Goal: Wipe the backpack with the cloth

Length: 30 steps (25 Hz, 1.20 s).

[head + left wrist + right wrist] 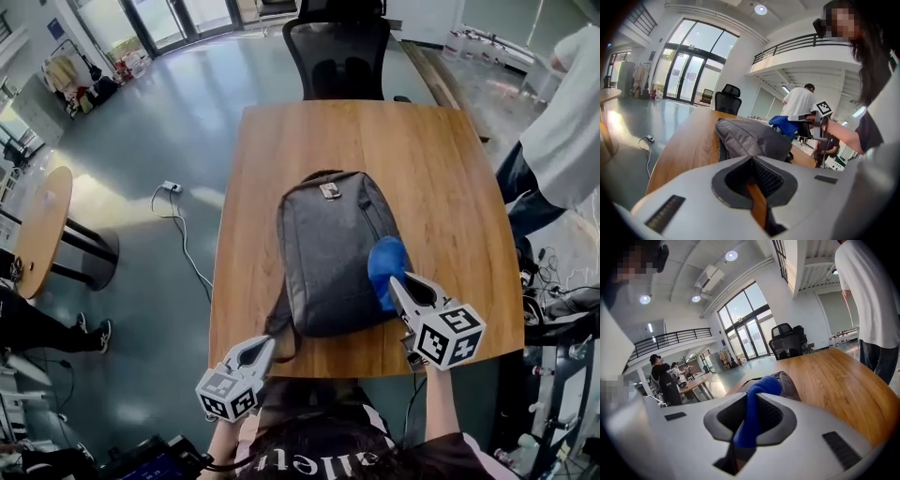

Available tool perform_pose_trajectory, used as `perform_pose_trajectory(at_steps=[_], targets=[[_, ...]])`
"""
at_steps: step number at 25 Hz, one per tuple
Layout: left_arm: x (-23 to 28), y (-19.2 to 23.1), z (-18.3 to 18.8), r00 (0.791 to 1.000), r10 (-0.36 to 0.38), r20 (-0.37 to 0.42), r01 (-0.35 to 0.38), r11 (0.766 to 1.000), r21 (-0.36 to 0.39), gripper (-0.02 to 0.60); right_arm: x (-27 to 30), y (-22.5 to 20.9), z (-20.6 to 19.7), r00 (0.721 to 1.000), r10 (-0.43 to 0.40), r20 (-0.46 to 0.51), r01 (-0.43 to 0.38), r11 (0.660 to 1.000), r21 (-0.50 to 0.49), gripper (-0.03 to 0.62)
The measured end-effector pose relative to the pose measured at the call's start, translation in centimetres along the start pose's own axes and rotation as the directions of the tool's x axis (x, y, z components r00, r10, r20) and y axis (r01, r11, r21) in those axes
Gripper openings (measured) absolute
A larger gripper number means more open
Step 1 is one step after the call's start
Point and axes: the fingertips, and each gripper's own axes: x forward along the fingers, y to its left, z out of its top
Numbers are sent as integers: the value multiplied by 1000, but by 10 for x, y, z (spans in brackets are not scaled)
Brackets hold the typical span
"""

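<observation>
On a wooden table (450, 178) in a glossy grey-floored hall (178, 122) with glass doors (155, 21) and a black office chair (339, 52) at the table's far end, a grey backpack (330, 248) lies mid-table, the right gripper (394, 280) clenched on a blue cloth (384, 264) at the pack's right side, and the left gripper (268, 342), jaws pressed together on nothing, at the table's near edge.

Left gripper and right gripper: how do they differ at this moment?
The right gripper has its jaws shut on the blue cloth; the left gripper has its jaws together with nothing between them. The right gripper holds the cloth at the backpack's right side; the left gripper is by the table's near edge, off the backpack, close to its near left corner. Both are pale grey and carry a marker cube.
</observation>
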Motion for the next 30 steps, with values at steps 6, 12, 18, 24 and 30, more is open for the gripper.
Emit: perform_pose_trajectory(at_steps=[6, 12, 18, 24, 30], targets=[[-15, -2, 3, 1000, -12, 20, 12, 1000, 8, 3, -23, 34, -18, 1000, 1, 22, -1, 1000, 18, 63], [-36, 1, -1, 997, -72, 31, 71, 997, 35, 3, -44, 73, -35, 998, -28, 58, 25, 998, 62, 63], [-80, 28, -14, 991, -131, 24, 130, 989, 67, 3, -48, 129, -59, 991, -87, 106, 73, 989, 130, 63], [-139, 61, -30, 978, -208, 20, 205, 974, 100, 3, -54, 214, -92, 980, -122, 160, 83, 969, 232, 61], [-179, 73, -50, 959, -284, -14, 283, 953, 105, 3, -71, 270, -136, 967, -213, 137, 169, 946, 276, 63]])
